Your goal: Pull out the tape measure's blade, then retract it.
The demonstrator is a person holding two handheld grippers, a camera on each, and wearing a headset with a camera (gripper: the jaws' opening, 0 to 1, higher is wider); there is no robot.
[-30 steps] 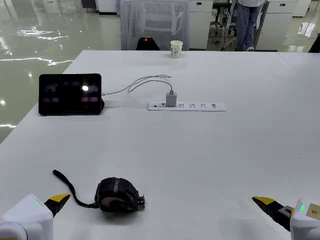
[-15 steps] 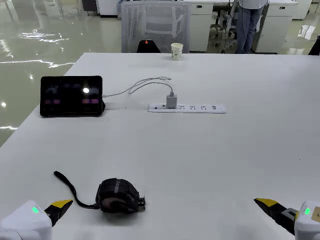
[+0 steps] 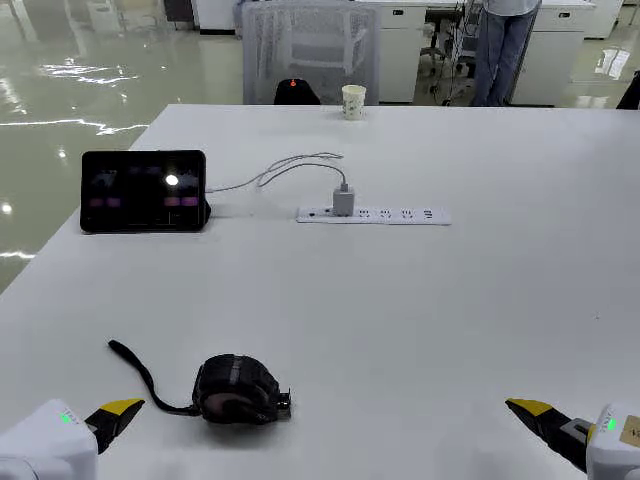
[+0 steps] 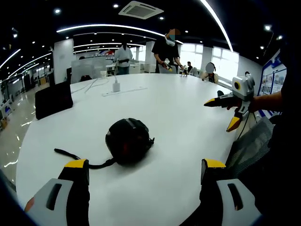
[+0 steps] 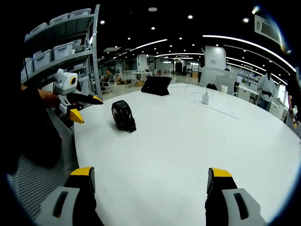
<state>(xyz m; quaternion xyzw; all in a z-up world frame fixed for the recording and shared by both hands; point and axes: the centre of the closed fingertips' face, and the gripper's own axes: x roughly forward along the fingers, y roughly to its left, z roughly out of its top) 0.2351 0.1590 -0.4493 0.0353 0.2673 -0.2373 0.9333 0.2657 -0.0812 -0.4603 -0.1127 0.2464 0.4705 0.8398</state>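
1 tape measure [image 3: 238,389] lies by the table's [image 3: 400,320] near edge, leftward; 2 grippers, left gripper [image 4: 145,164] and right gripper [image 5: 150,172], both gape released.

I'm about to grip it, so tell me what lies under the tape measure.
The tape measure sits directly on the white table, with its strap trailing across the surface. Its underside is hidden by its own body.

Left gripper [image 4: 145,164], right gripper [image 5: 150,173]: white moulded housings [image 3: 45,447], one green indicator light [image 3: 66,417] apiece, black jaws capped with yellow tips [image 4: 76,164]. Tan label [image 3: 630,426] on right housing. Dark sleeve [image 5: 28,117].
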